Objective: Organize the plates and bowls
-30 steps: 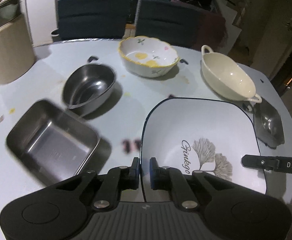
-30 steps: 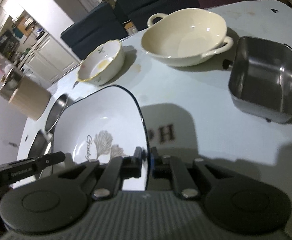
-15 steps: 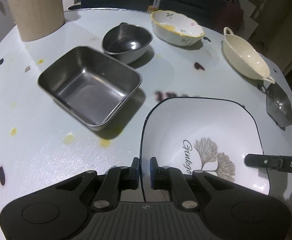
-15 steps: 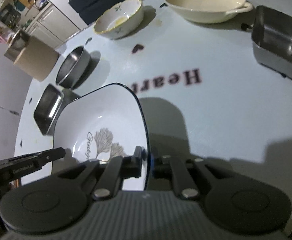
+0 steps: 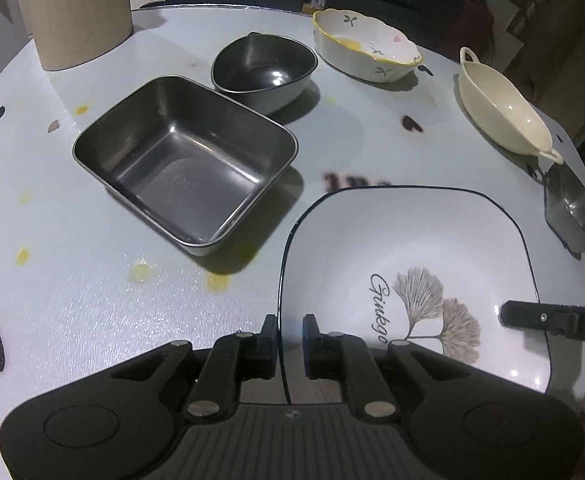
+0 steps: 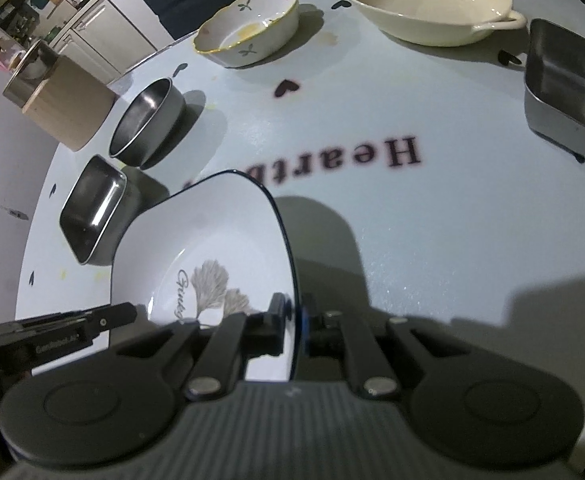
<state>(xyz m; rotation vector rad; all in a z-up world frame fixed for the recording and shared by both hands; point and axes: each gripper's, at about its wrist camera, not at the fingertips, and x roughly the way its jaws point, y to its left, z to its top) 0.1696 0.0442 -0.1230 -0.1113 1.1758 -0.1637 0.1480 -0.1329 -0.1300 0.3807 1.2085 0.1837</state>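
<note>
Since a second ago the square plate [image 5: 408, 256] has been carried from beside the cream handled bowl [image 5: 500, 112] toward the near table edge, the steel tray [image 5: 188, 164] now at its ten o'clock. The left gripper [image 5: 289, 340] straddles the plate's left rim, pads looking slack, a gap on one side; the right gripper [image 6: 292, 322] is clenched on the opposite rim. Both point steeply down. Nothing looks stacked yet: the metal bowl [image 5: 264, 68], floral bowl [image 5: 366, 50] and small tray [image 6: 568, 88] sit apart.
</note>
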